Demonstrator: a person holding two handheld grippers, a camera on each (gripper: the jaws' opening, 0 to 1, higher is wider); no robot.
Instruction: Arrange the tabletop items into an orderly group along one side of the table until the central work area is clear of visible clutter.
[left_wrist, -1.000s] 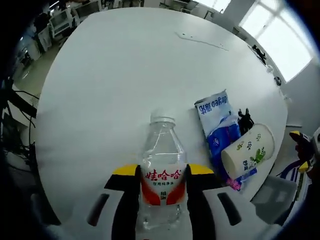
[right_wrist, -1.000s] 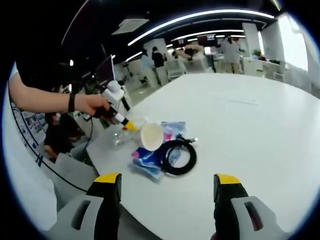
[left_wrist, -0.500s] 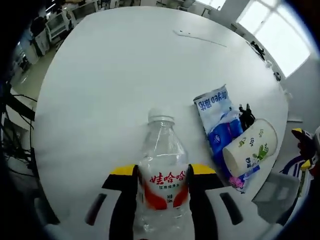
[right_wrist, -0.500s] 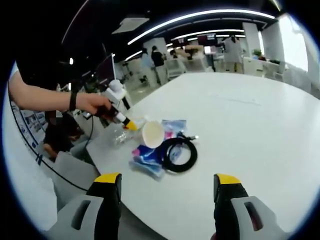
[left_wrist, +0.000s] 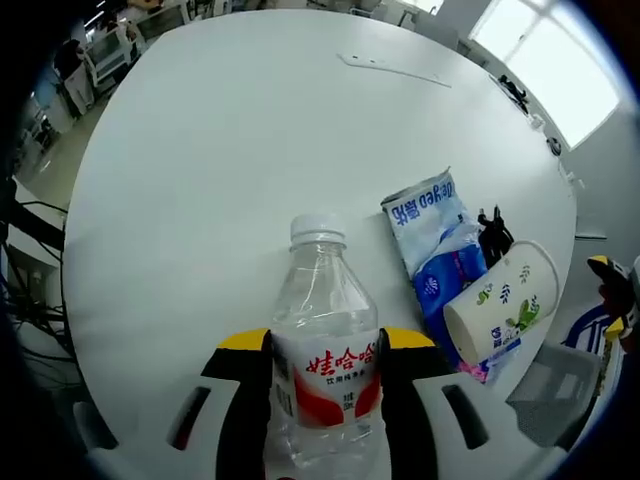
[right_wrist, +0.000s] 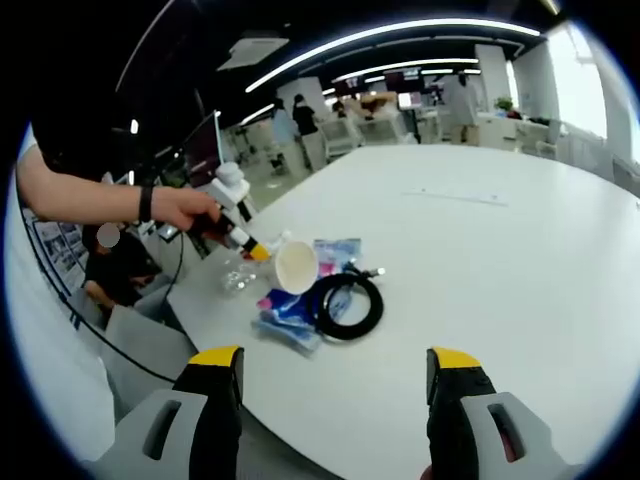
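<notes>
white round table (right_wrist: 520, 250) in an office; left gripper (left_wrist: 322, 350) clamps a water bottle (left_wrist: 322, 340) beside the paper cup (left_wrist: 500, 303); right gripper (right_wrist: 328, 368) gapes empty.

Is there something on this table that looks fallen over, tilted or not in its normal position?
Yes. The paper cup lies on its side on top of the blue snack packet, open mouth toward the table edge, beside the black cable coil. The water bottle is held between the left gripper jaws. Nothing looks spilled.

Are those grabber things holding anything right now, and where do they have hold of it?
The left gripper clamps the water bottle around its labelled middle. The right gripper is open, holding nothing.
</notes>
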